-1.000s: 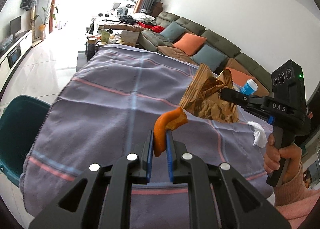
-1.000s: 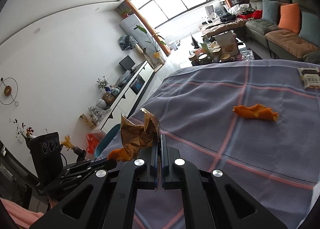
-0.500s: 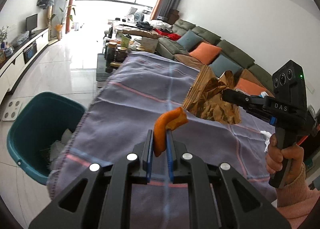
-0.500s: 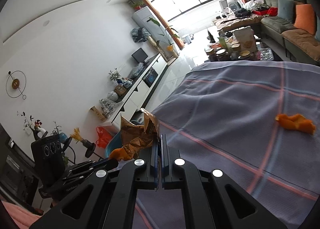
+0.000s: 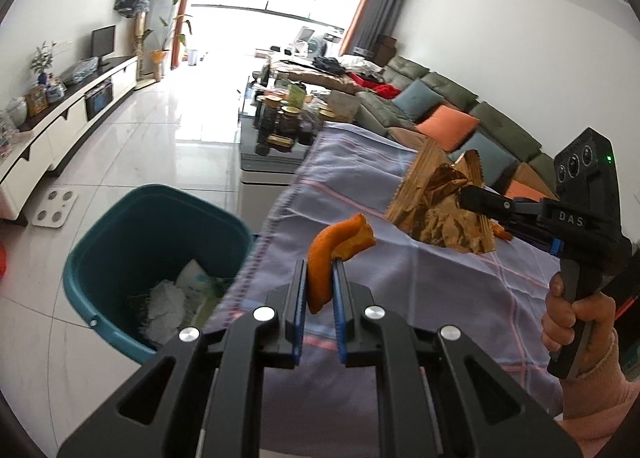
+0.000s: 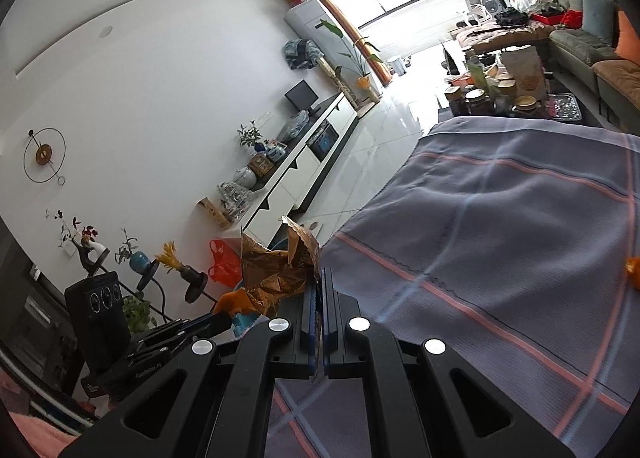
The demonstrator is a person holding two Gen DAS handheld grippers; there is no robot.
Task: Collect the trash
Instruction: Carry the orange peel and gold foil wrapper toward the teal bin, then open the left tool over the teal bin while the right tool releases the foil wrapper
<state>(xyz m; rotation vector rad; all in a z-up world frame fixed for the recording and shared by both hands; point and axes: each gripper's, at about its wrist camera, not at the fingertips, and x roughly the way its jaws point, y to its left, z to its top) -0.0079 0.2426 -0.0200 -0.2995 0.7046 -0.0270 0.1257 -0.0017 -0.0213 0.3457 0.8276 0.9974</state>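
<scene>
My left gripper [image 5: 320,270] is shut on a curled orange peel [image 5: 334,248] and holds it above the left edge of the cloth-covered table [image 5: 420,290]. A teal trash bin [image 5: 132,242] with white paper trash inside stands on the floor just left of it. My right gripper [image 6: 320,278] is shut on a crumpled brown-gold snack wrapper [image 6: 280,270], also seen in the left wrist view [image 5: 436,205], held above the table. Another orange peel [image 6: 632,268] lies on the cloth at the right edge of the right wrist view.
A low coffee table [image 5: 280,125] with jars stands beyond the table's far end. A green sofa [image 5: 448,105] with cushions runs along the right wall. A white TV cabinet [image 5: 60,129] lines the left wall. A white scale [image 5: 54,207] lies on the tiled floor.
Both grippers have swung left with their loads toward the table's left edge. The teal bin has come into fuller view, closer below the left gripper.
</scene>
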